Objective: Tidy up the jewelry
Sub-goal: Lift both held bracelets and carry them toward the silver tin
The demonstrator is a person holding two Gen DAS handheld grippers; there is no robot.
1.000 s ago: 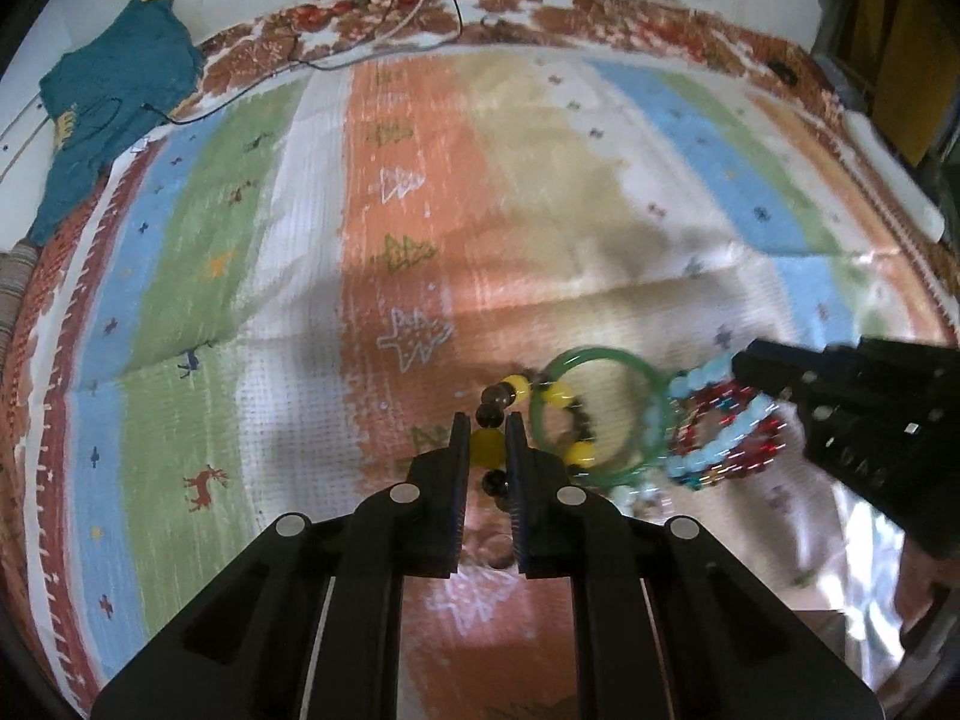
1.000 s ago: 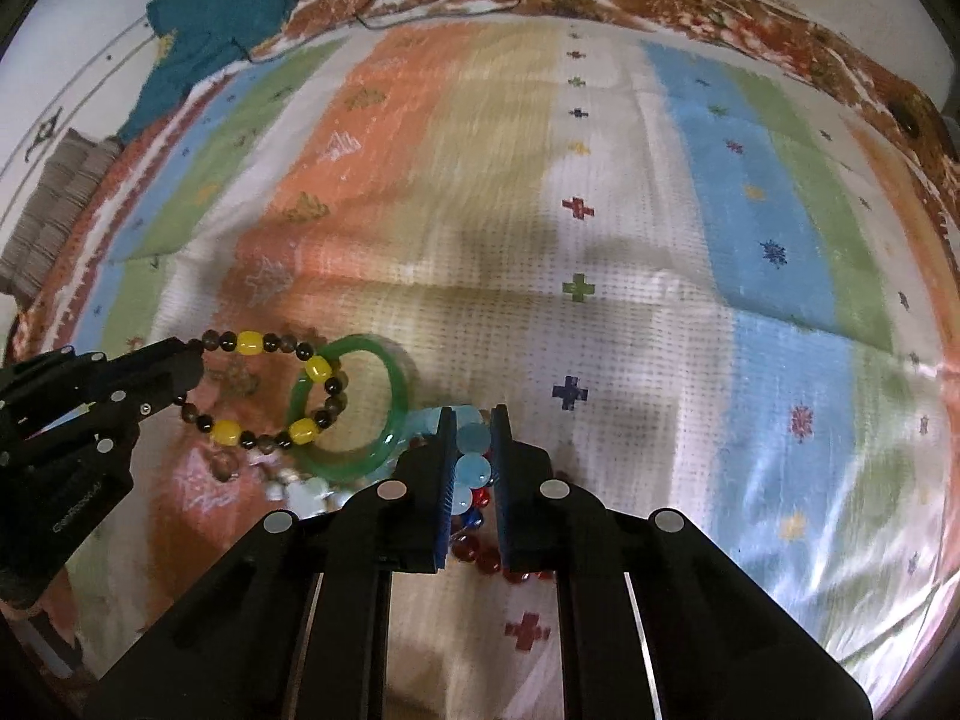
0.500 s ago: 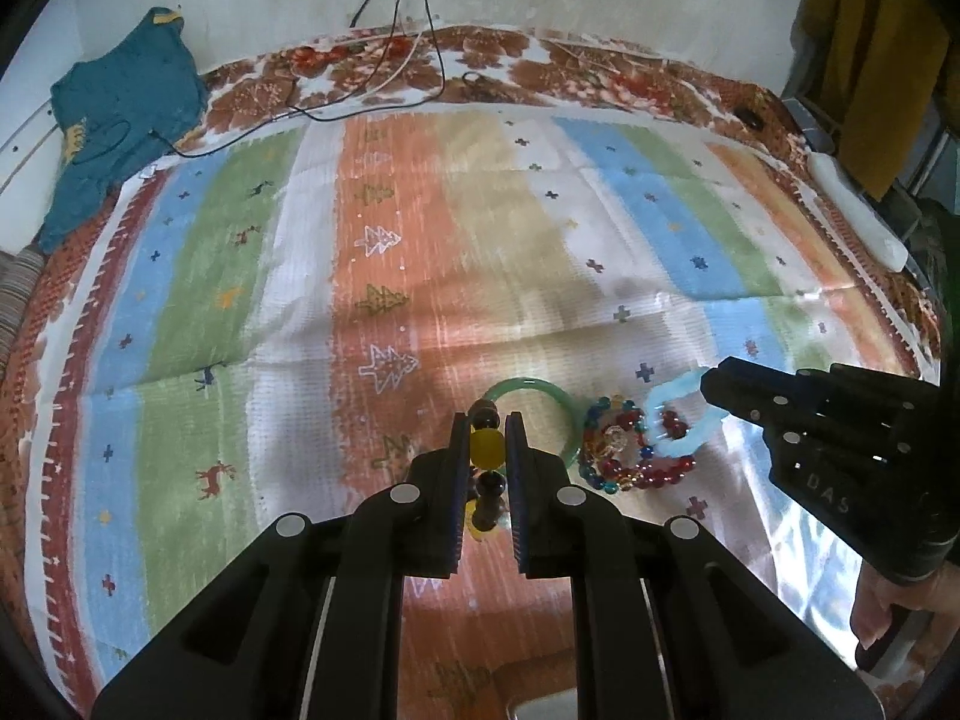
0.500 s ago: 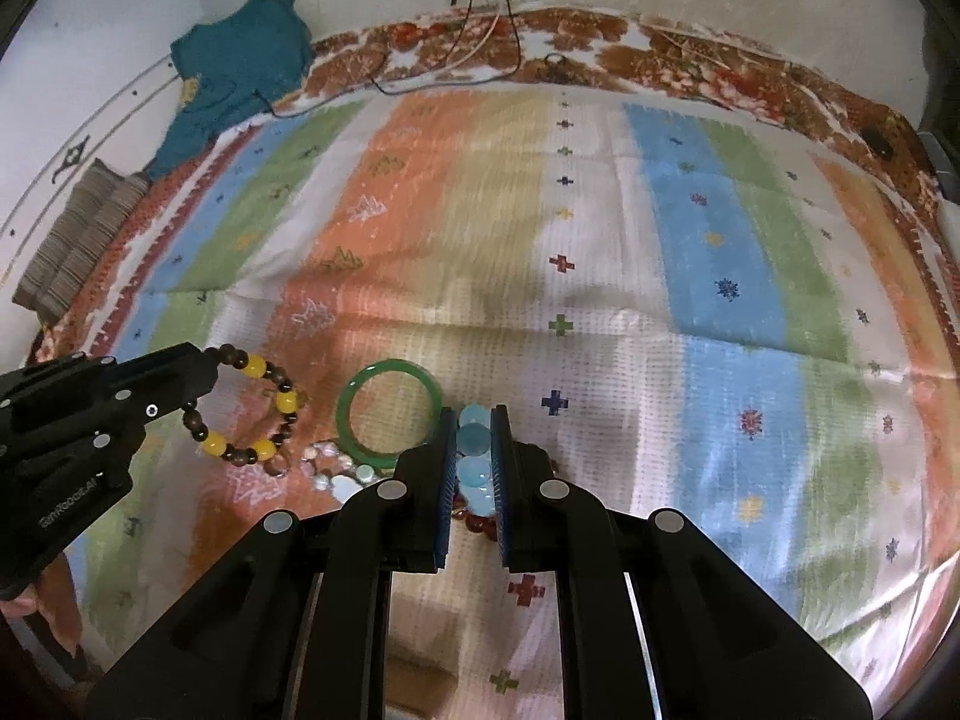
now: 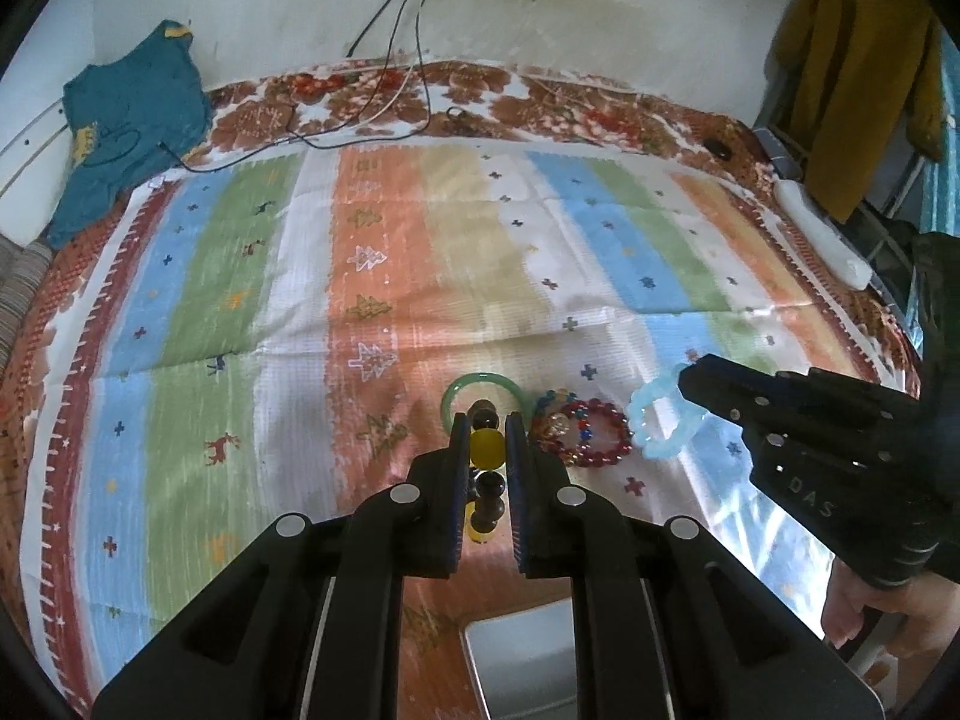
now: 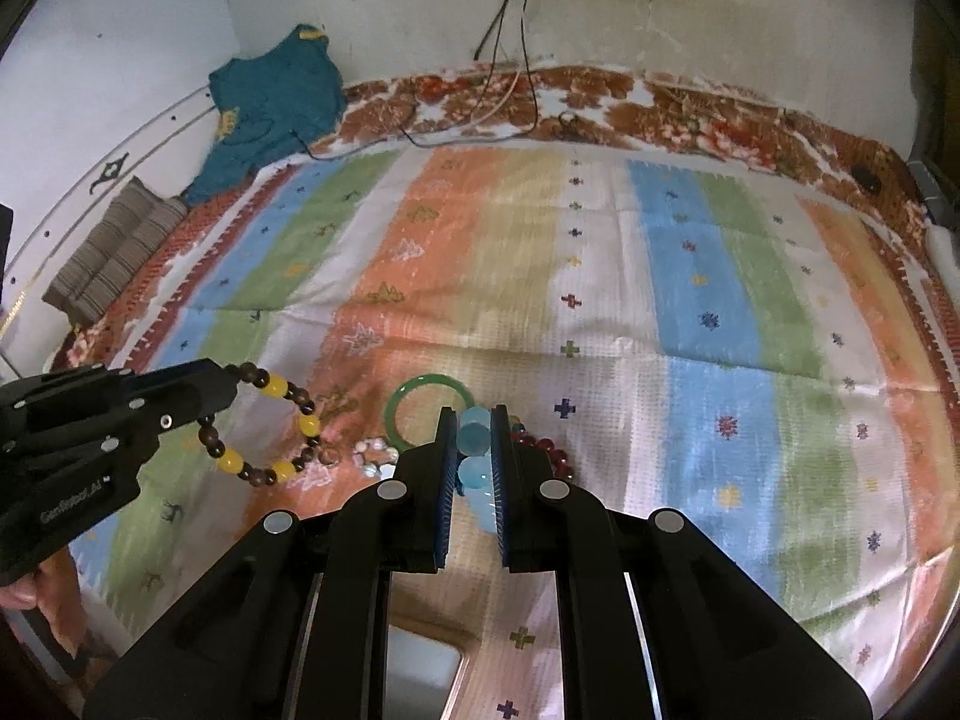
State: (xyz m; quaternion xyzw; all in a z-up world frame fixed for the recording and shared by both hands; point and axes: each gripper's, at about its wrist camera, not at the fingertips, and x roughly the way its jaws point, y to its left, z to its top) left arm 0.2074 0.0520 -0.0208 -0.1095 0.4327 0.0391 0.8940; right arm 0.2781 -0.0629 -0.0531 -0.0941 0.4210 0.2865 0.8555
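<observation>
My left gripper (image 5: 486,438) is shut on a brown-and-yellow bead bracelet (image 5: 485,447), lifted above the striped cloth; it hangs as a loop in the right wrist view (image 6: 264,429). My right gripper (image 6: 474,435) is shut on a pale blue bead bracelet (image 6: 474,438), also seen in the left wrist view (image 5: 663,420). On the cloth lie a green bangle (image 5: 483,387), a red bead bracelet (image 5: 597,438) and a small whitish bead piece (image 6: 375,456).
A striped cloth (image 5: 390,252) covers the bed. A teal garment (image 5: 129,120) lies at the far left, cables (image 5: 384,102) at the back. A grey box or tray edge (image 5: 522,660) shows below the grippers. A mustard garment (image 5: 858,78) hangs at the right.
Both grippers have risen and pulled back from the cloth, each carrying its bracelet. The green bangle and red bracelet stay on the cloth and look smaller.
</observation>
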